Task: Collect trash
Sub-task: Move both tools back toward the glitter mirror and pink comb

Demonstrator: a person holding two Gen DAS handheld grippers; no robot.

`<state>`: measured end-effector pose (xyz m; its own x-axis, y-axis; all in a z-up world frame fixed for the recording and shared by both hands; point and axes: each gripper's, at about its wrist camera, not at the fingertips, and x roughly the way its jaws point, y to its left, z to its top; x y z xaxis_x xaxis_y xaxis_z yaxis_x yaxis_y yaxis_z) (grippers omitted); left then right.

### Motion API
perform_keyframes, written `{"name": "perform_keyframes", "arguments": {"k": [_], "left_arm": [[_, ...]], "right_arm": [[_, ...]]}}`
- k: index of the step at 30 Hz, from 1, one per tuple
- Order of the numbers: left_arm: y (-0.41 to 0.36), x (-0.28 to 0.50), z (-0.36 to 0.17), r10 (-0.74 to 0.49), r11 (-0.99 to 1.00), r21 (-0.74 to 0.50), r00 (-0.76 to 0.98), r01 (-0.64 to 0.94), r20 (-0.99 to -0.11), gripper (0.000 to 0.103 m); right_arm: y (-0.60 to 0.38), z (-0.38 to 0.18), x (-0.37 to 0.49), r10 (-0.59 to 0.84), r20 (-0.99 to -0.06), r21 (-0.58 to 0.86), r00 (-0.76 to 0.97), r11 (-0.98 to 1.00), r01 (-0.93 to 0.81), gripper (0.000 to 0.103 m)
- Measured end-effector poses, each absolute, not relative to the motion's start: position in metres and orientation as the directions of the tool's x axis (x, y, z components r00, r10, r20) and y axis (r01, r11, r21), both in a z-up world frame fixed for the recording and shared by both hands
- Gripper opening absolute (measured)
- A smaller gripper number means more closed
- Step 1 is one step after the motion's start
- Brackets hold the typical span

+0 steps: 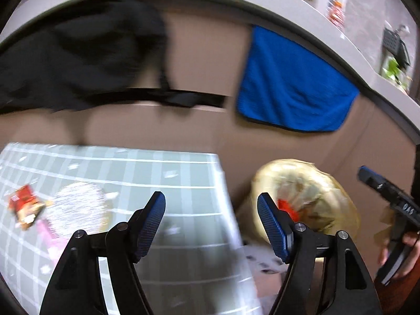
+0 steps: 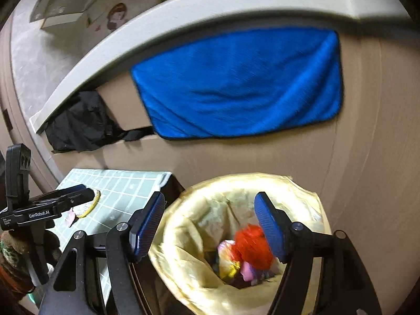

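Observation:
A trash bin lined with a yellow bag [image 2: 302,191] stands right of a small table with a green checked cloth [image 1: 157,168]. My right gripper [image 2: 210,225] is open and empty above the bin; a red wrapper [image 2: 252,246] and other trash lie in the bag below it. My left gripper [image 1: 211,225] is open and empty over the table's right edge. A red snack packet [image 1: 23,204], a white round piece [image 1: 76,204] and a pink scrap [image 1: 50,233] lie on the cloth at left. The bin also shows in the left wrist view [image 1: 315,183].
A blue towel [image 2: 241,84] and a black cloth [image 1: 78,60] hang on the brown cabinet front under a grey counter edge [image 2: 183,10]. The right gripper shows at the right edge of the left wrist view [image 1: 388,194]; the left gripper shows at left in the right wrist view [image 2: 52,204].

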<state>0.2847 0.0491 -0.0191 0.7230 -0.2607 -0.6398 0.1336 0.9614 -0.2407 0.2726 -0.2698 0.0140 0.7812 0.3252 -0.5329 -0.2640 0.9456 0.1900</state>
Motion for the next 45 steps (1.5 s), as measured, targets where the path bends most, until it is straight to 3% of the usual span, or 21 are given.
{"name": "perform_keyframes", "arguments": {"k": [7,13,19,24,31,40,45], "left_arm": [[0.177,0.257,-0.037,-0.126,0.954,-0.286,0.741,-0.093,-0.659,0.073],[0.266,0.239,-0.064,-0.075,0.881,-0.378,0.706,-0.283,-0.704,0.073],[0.310,0.232,-0.090,-0.085,0.821,-0.436,0.676,-0.369,-0.732,0.073],[0.317,0.233,-0.103,-0.123,0.808,-0.468,0.674,-0.358,-0.728,0.073],[0.279,0.243,-0.104,-0.140,0.883,-0.391,0.650,-0.259,-0.747,0.073],[0.200,0.256,-0.096,-0.083,0.983,-0.168,0.630,-0.078,-0.772,0.073],[0.192,0.267,-0.110,-0.017,0.993,-0.085,0.589,-0.087,-0.808,0.073]], "right_arm": [[-0.201,0.027,0.273,0.411,-0.497,0.203,0.764,0.911,-0.358,0.068],[-0.130,0.011,0.284,0.496,-0.552,0.228,0.670,0.863,-0.450,0.068],[-0.075,-0.010,0.282,0.535,-0.597,0.219,0.598,0.826,-0.520,0.068],[-0.049,-0.024,0.277,0.534,-0.621,0.188,0.574,0.812,-0.552,0.068],[-0.040,-0.040,0.282,0.526,-0.656,0.200,0.541,0.813,-0.547,0.068],[-0.061,-0.050,0.291,0.518,-0.666,0.246,0.537,0.832,-0.498,0.068],[-0.071,-0.055,0.292,0.522,-0.671,0.275,0.527,0.835,-0.477,0.068]]}}
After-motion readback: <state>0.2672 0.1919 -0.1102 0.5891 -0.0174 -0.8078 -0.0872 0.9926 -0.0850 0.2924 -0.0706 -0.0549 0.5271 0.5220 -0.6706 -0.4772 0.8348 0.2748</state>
